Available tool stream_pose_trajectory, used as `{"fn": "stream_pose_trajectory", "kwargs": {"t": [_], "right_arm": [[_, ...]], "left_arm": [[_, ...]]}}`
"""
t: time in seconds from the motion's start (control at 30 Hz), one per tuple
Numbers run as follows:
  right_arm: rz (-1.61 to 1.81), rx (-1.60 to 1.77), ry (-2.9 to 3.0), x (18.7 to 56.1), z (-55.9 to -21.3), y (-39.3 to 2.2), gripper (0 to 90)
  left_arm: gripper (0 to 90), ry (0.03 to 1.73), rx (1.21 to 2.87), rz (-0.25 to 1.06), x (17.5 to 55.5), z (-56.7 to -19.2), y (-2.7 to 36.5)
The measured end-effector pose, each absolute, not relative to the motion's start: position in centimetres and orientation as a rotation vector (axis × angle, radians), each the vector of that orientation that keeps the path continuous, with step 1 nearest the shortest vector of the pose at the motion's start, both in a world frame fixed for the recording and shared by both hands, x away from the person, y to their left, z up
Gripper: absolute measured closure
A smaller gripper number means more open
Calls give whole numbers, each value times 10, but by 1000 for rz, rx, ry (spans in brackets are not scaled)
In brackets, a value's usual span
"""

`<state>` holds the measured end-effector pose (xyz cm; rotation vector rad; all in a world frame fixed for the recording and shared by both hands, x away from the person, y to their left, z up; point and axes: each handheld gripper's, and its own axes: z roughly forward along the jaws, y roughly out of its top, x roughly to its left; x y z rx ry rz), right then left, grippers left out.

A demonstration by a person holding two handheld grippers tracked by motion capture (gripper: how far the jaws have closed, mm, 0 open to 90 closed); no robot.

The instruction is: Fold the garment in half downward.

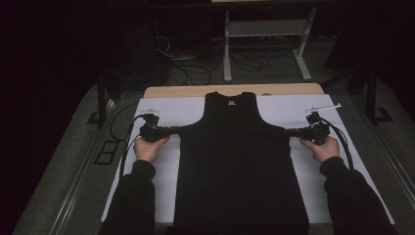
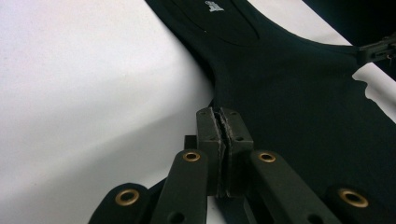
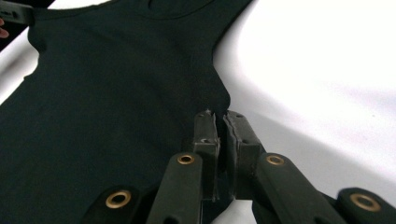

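Dim lab: floor cables [image 1: 195, 68], equipment stand [image 1: 266, 34]

i had both forearms stretched forward in dark sleeves, well apart. my left hand [image 1: 147, 147] held the left gripper [image 1: 172, 130] pointing inward with jaws clamped together; my right hand [image 1: 325, 147] mirrored it, the right gripper [image 1: 292, 132] pinched closed too.

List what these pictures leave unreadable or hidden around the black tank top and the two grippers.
- Tank top hem: cut off by the bottom edge in the high view.
- Label: too small and blurred to read, partly cut by the top edge in the left gripper view.
- Fabric inside the left gripper and right gripper: the closed pads cover how much is pinched.
- Floor cables: too dark to trace in the high view.
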<state>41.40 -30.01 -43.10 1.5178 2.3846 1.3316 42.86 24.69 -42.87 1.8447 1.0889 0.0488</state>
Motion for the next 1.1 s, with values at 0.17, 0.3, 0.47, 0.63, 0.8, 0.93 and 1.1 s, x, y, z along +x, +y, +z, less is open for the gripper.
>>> {"fn": "stream_pose_trajectory", "kwargs": {"t": [0.17, 0.3, 0.47, 0.63, 0.8, 0.93, 1.1], "right_arm": [[1360, 1530, 2347, 411, -429, -305, 826], [1381, 1549, 2327, 408, -428, -309, 826], [1414, 1563, 2301, 401, -425, -310, 826], [1444, 1549, 2297, 392, -419, -311, 826], [1443, 1552, 2301, 382, -418, -311, 826], [1440, 1555, 2306, 376, -418, -312, 825], [1431, 1561, 2320, 371, -418, -312, 825]], "left_arm": [[867, 1096, 1842, 53, 427, -427, 248], [867, 1107, 1820, 43, 425, -428, 251], [866, 1102, 1796, 28, 419, -426, 254], [865, 1101, 1787, 13, 413, -423, 255], [865, 1106, 1785, -3, 405, -425, 255], [865, 1102, 1780, -16, 399, -423, 256], [865, 1098, 1778, -27, 392, -423, 257]]}}
